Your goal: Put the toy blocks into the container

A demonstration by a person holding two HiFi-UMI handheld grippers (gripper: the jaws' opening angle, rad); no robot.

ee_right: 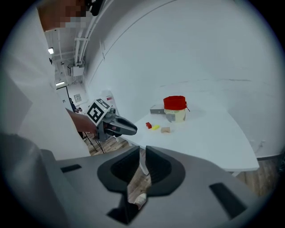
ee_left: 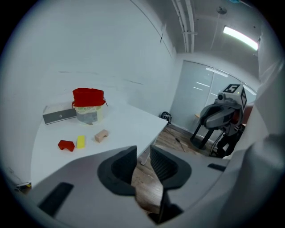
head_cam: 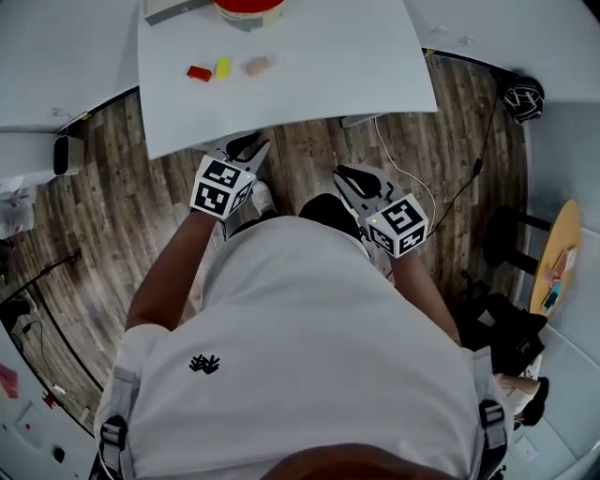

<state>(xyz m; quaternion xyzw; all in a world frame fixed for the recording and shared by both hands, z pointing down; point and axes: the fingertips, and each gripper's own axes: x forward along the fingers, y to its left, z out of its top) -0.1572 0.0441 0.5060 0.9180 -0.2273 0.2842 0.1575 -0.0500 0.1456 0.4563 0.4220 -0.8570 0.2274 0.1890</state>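
Ahead of the fingers [ee_left: 120,167], on white tabletop [ee_left: 127,127]: red notched block [ee_left: 66,145], yellow block [ee_left: 80,141], tan block [ee_left: 101,136], red-lidded cream tub [ee_left: 89,110] — left gripper [ee_left: 143,153], right gripper [ee_right: 143,153] narrowly apart, empty; widen before reaching.

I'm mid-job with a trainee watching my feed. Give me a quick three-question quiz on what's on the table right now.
1. How many toy blocks lie on the white table?
2. True or false: the red block already sits inside the red-topped container.
3. Which block lies between the red block and the tan block? A) yellow B) green C) blue

Key
1. Three.
2. False: it lies on the bare table, apart from the red-topped container.
3. A, the yellow block.
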